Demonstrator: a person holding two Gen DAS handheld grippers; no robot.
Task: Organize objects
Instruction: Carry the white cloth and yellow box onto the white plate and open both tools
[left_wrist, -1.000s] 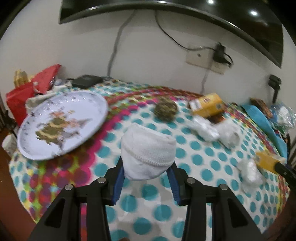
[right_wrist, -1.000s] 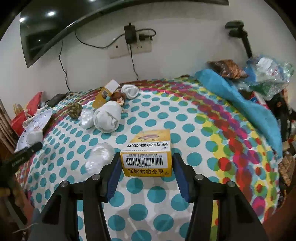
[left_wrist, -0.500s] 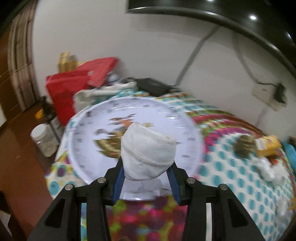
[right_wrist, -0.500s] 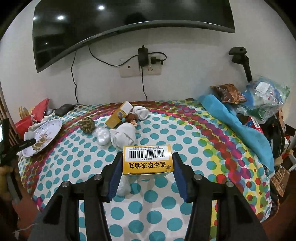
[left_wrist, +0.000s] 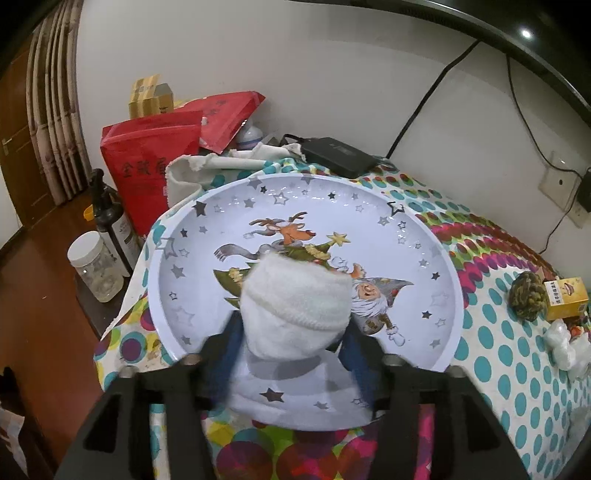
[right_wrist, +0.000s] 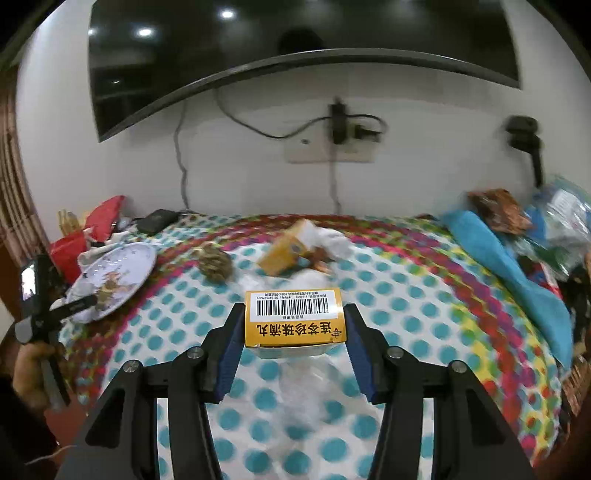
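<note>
My left gripper (left_wrist: 293, 325) is shut on a rolled white sock (left_wrist: 295, 306) and holds it just above the near part of a round white Christmas plate (left_wrist: 417, 236) at the table's left end. My right gripper (right_wrist: 293, 328) is shut on a yellow medicine box (right_wrist: 294, 322) with a barcode, held above the dotted tablecloth (right_wrist: 402, 314). In the right wrist view the plate (right_wrist: 125, 266) lies far left with the left gripper (right_wrist: 74, 304) over it.
A brown woven ball (left_wrist: 528, 298), a second yellow box (left_wrist: 567, 297) and white bundles (left_wrist: 565, 347) lie mid-table. Red bags (left_wrist: 155, 162), a black device (left_wrist: 338, 155), a bottle (left_wrist: 110, 225) and a jar (left_wrist: 95, 266) crowd the left edge. A blue cloth (right_wrist: 509, 266) lies right.
My left gripper has carried the sock further over the plate and lower. My right gripper has lifted and tilted the yellow box, moving towards the table's middle.
</note>
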